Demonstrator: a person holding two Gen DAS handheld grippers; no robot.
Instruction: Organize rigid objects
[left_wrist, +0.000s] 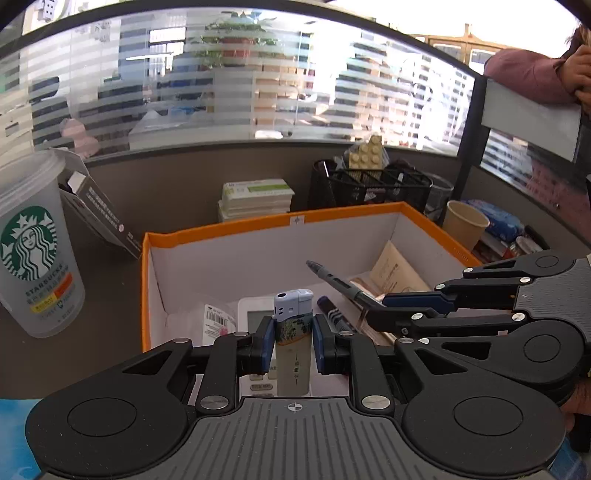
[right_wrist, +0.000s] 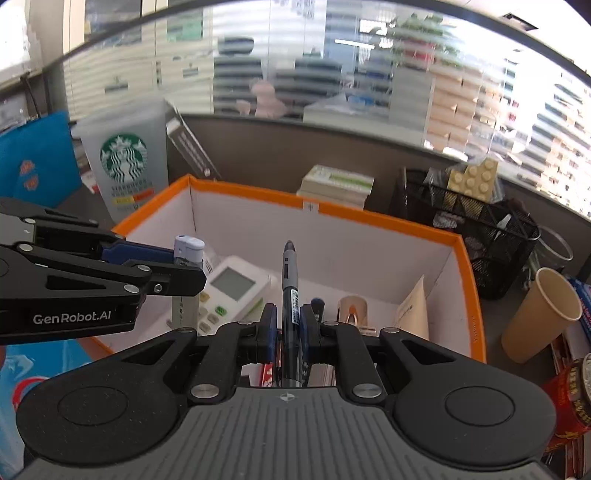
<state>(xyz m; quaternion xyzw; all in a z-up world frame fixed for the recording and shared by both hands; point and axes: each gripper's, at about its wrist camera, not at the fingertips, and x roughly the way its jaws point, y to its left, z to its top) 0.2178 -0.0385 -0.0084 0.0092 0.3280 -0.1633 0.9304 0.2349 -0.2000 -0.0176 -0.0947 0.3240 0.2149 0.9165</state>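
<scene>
Left wrist: tool (left_wrist: 293, 334) tilted down, clamping lighter (left_wrist: 293, 332).

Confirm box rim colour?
Orange rim, white inside. Clearest in the right wrist view.

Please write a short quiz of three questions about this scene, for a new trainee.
1. True or false: the left gripper holds a lighter.
2. What does the right gripper hold? A) spoon B) pen C) cup
3. What colour is the rim of the box below both grippers?

Key: 1 true. 2 B, the pen. 3 orange.
</scene>
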